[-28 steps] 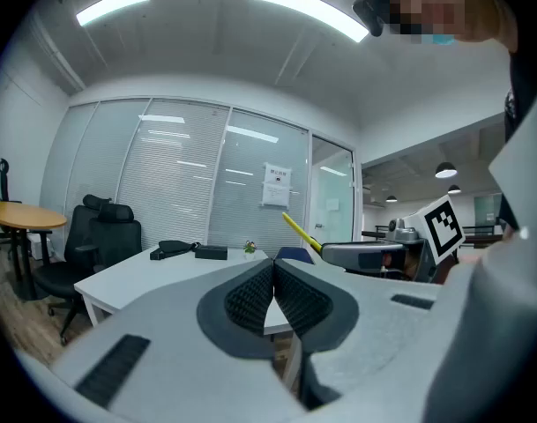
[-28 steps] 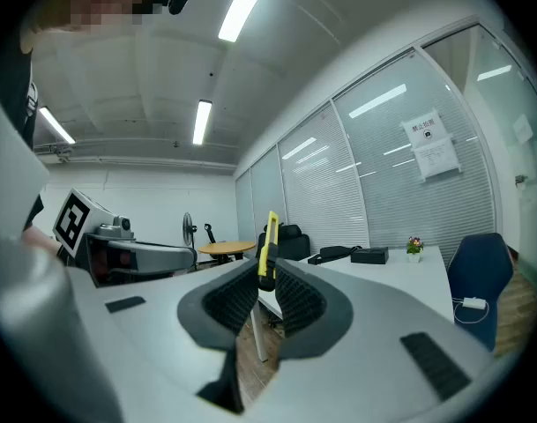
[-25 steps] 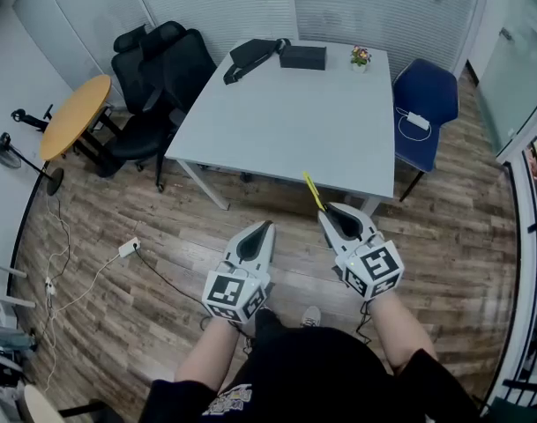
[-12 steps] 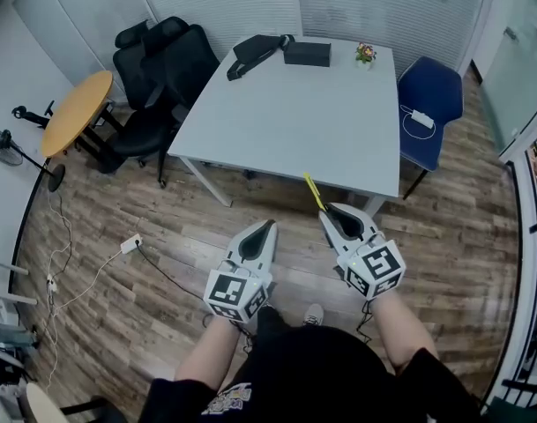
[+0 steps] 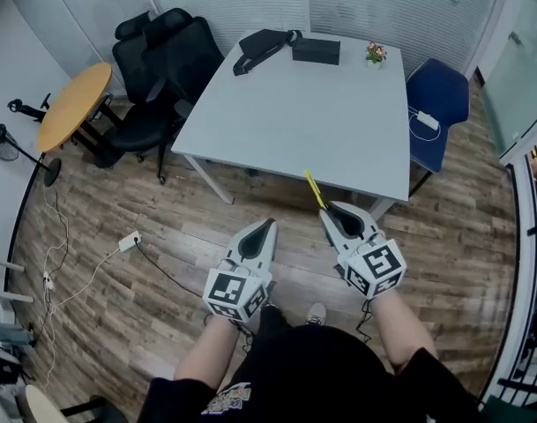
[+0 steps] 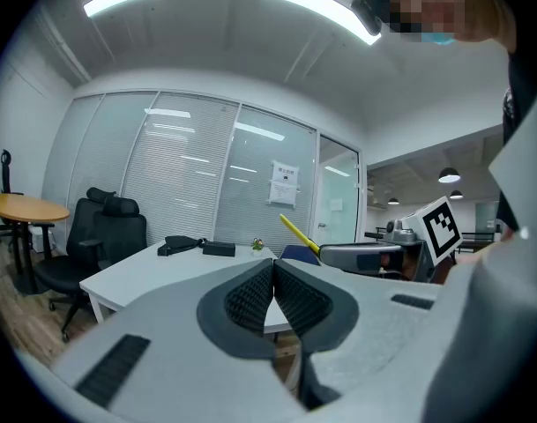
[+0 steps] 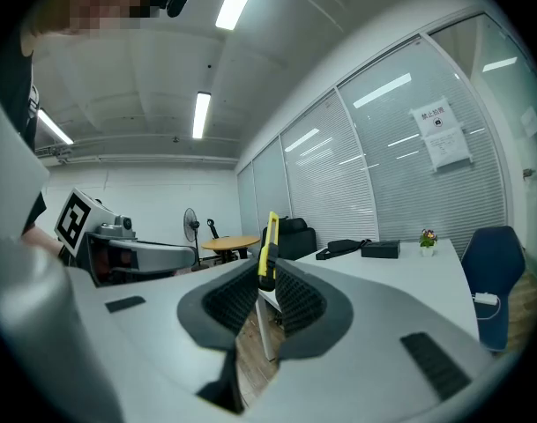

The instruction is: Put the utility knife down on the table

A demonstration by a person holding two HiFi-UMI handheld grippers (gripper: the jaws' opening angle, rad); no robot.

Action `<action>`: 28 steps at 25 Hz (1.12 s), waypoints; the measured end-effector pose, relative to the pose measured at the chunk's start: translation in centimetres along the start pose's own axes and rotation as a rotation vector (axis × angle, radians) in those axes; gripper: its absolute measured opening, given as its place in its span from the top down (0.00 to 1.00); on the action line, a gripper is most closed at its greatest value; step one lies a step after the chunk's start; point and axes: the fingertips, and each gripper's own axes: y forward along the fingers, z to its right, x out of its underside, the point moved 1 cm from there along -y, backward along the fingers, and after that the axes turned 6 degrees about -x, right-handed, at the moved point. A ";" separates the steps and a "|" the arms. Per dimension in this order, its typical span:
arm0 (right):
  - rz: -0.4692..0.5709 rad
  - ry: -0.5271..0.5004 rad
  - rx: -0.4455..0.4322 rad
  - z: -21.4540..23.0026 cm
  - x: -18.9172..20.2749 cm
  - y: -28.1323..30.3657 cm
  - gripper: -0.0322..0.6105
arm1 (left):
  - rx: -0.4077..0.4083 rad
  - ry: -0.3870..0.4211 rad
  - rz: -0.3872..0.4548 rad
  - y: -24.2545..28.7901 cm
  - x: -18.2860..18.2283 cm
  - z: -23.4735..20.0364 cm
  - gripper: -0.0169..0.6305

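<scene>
A yellow utility knife (image 5: 314,191) sticks up from my right gripper (image 5: 329,211), which is shut on it just short of the white table's (image 5: 294,122) near edge. In the right gripper view the yellow utility knife (image 7: 268,247) stands upright between the dark pads, with the white table (image 7: 400,276) ahead to the right. My left gripper (image 5: 266,228) is shut and holds nothing, hanging over the wood floor left of the right one. From the left gripper view the knife (image 6: 299,234) shows at the right, above the right gripper.
At the table's far edge lie a black bag (image 5: 261,48), a black box (image 5: 316,51) and a small flower pot (image 5: 376,54). Black office chairs (image 5: 162,69) stand left of the table, a blue chair (image 5: 440,113) at its right. A round wooden table (image 5: 72,106) and a floor cable (image 5: 127,241) lie left.
The view has drifted slightly, so the table sits a little further right and closer in the frame. Both grippers keep their places and the knife stays held.
</scene>
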 end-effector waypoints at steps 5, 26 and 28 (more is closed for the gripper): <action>-0.014 -0.002 0.010 -0.9 -0.2 3.1 0.85 | 0.009 -0.017 -0.004 0.0 -0.1 -3.1 0.97; -0.029 -0.031 0.066 -4.9 -1.6 17.2 0.85 | 0.094 -0.032 0.001 0.1 -1.5 -16.8 0.97; -0.033 -0.034 0.066 -5.2 -1.6 18.1 0.85 | 0.096 -0.035 0.001 0.0 -1.5 -17.7 0.97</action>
